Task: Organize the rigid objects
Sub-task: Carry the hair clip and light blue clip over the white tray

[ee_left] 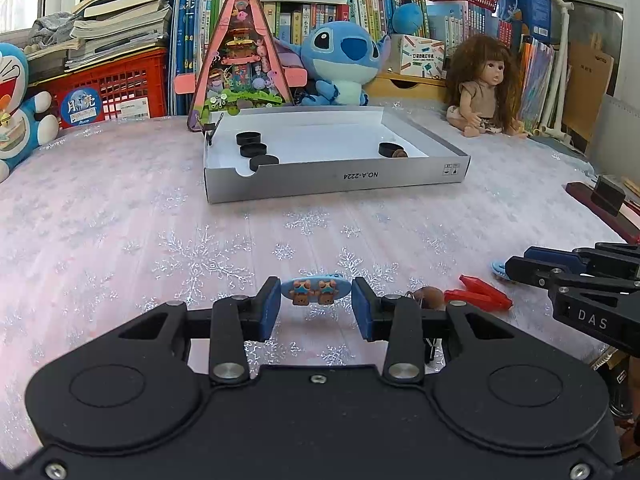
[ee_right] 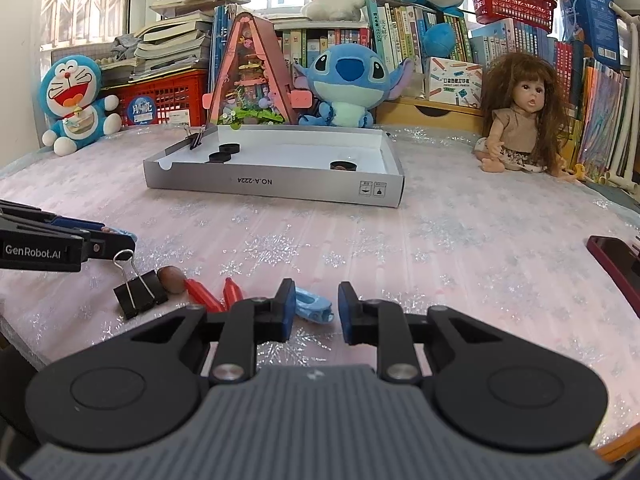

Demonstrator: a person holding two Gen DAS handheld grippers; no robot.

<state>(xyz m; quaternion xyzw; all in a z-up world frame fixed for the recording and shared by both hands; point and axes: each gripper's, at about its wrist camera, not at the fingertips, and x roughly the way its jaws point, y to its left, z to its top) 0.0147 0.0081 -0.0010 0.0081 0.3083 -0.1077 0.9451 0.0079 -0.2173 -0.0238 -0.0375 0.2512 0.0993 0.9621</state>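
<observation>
My left gripper [ee_left: 315,307] is open, its blue pads on either side of a blue oval hair clip with two small bears [ee_left: 316,289] lying on the cloth. My right gripper [ee_right: 313,309] is open around a light blue clip [ee_right: 314,304] on the cloth. A red clip [ee_right: 210,294], a brown nut-like piece [ee_right: 172,279] and a black binder clip [ee_right: 138,289] lie to its left. A shallow grey box [ee_left: 336,180] at the back holds black round caps [ee_left: 253,149] and one cap with a brown piece [ee_left: 393,150].
Plush toys, a doll [ee_right: 520,120], a pink triangular toy house [ee_left: 240,64], a red crate and books line the back. A dark red phone [ee_right: 616,264] lies at the right edge. The right gripper shows in the left wrist view [ee_left: 505,268].
</observation>
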